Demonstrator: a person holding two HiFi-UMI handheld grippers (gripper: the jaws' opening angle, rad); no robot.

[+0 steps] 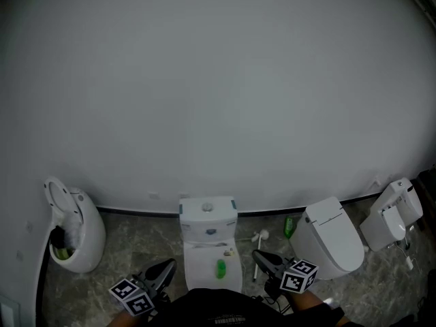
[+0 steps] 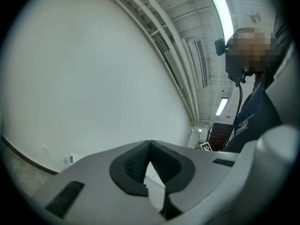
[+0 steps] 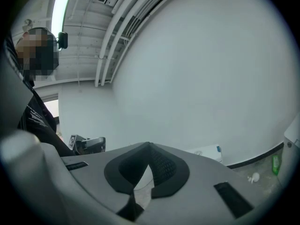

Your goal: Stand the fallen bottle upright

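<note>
**Shut Claws Flank Fallen Bottle**

A green bottle lies on the middle toilet's closed lid. Either side of the toilet, the left gripper and right gripper are pinched shut and empty. A nudge from unopened jaws could roll the bottle off the lid.

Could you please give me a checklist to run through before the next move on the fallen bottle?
1. Bottle found, lying on the toilet lid: ok.
2. Left gripper empty: ok.
3. Right gripper empty: ok.
4. Jaws open for a grasp: not ok, both shut.
5. Way to the bottle free: ok, it seems.
6. Bottle full or empty: cannot tell.
</note>
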